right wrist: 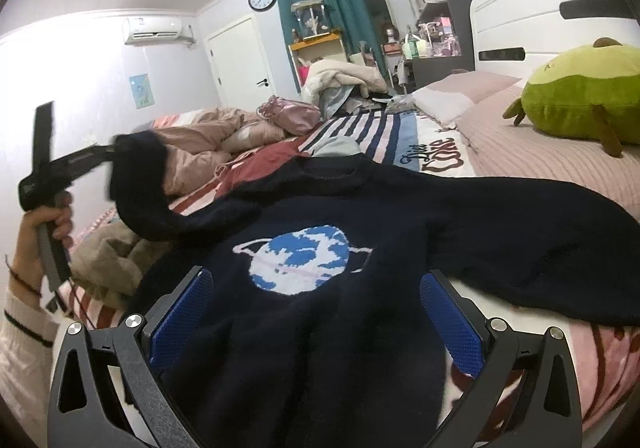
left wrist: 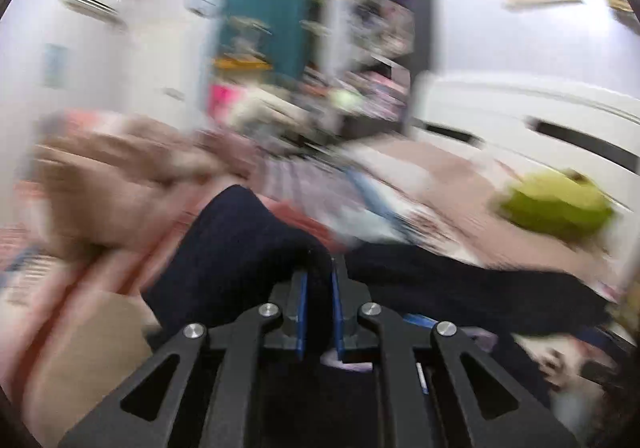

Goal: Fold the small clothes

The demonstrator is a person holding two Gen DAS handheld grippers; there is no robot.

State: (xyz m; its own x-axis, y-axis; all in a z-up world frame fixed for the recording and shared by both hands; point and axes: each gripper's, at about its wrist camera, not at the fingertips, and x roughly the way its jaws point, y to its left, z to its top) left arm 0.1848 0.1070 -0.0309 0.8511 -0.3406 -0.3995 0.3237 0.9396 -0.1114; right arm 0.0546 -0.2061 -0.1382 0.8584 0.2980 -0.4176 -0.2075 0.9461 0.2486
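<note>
A small navy sweater [right wrist: 304,312] with a blue and white planet on its chest lies face up on the bed. My left gripper [left wrist: 319,280] is shut on the end of the sweater's left sleeve [left wrist: 240,248] and holds it lifted above the bed; the left wrist view is blurred. In the right wrist view that gripper [right wrist: 108,156] shows at the left with the sleeve [right wrist: 140,184] hanging from it. My right gripper [right wrist: 316,296] is open, its blue pads [right wrist: 180,316] either side of the sweater's lower body. The other sleeve [right wrist: 540,232] lies spread to the right.
The bed has a striped blanket [right wrist: 360,132], a pink cover [right wrist: 520,152] and crumpled pink bedding [right wrist: 208,140] at the back left. A green plush toy [right wrist: 584,96] sits at the right by the white headboard [right wrist: 532,12]. A beige cloth [right wrist: 108,260] lies at the left edge.
</note>
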